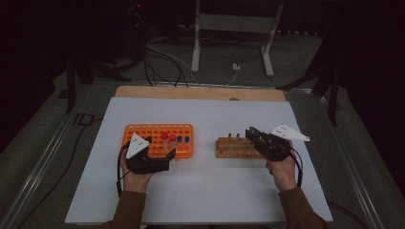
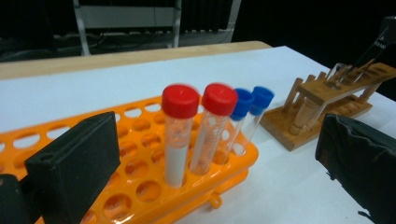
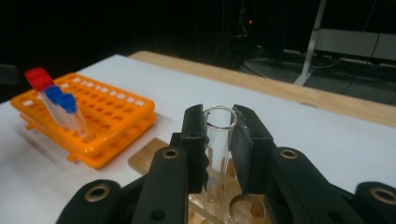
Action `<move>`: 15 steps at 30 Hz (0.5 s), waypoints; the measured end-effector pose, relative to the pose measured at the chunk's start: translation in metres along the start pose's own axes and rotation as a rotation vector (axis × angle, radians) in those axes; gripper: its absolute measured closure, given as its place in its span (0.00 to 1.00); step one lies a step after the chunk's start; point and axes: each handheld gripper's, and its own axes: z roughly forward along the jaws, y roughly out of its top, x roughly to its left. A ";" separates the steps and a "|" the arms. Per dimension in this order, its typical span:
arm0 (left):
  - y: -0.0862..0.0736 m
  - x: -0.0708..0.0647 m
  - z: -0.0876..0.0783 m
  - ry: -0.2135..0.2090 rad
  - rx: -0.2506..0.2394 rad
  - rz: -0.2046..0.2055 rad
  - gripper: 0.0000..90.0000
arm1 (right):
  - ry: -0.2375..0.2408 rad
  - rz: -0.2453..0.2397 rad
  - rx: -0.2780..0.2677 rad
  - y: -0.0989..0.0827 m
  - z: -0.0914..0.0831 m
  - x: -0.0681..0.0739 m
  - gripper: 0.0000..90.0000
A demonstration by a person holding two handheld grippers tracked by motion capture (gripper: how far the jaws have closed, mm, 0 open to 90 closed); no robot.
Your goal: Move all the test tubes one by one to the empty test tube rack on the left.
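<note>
Right gripper clamps glass tube over wooden rack, worktop's right half. Left gripper wide before orange rack. Best kept vertical, grip light.

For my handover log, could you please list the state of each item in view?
Left tongs: open, empty, at the orange rack.
Right tongs: shut on glass tube.
Glass tube: uncapped, upright over wooden rack.
Red-capped tubes: capped, standing in the orange rack.
Blue-capped tubes: capped, racked.

Orange rack cut off at the frame's left and bottom edges; glass tube's lower part hidden behind black jaws.
</note>
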 end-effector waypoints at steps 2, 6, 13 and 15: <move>0.004 -0.004 -0.002 0.000 -0.010 0.019 0.01 | -0.002 -0.001 -0.015 0.004 -0.005 0.000 0.84; 0.011 -0.016 -0.004 -0.005 -0.029 0.061 0.01 | 0.013 0.011 -0.042 0.011 -0.013 0.002 0.84; 0.028 -0.039 0.001 -0.075 -0.033 0.115 0.06 | 0.069 0.020 -0.024 0.016 -0.015 0.010 0.84; 0.032 -0.046 0.005 -0.097 -0.024 0.127 0.08 | 0.090 0.024 -0.018 0.016 -0.014 0.013 0.84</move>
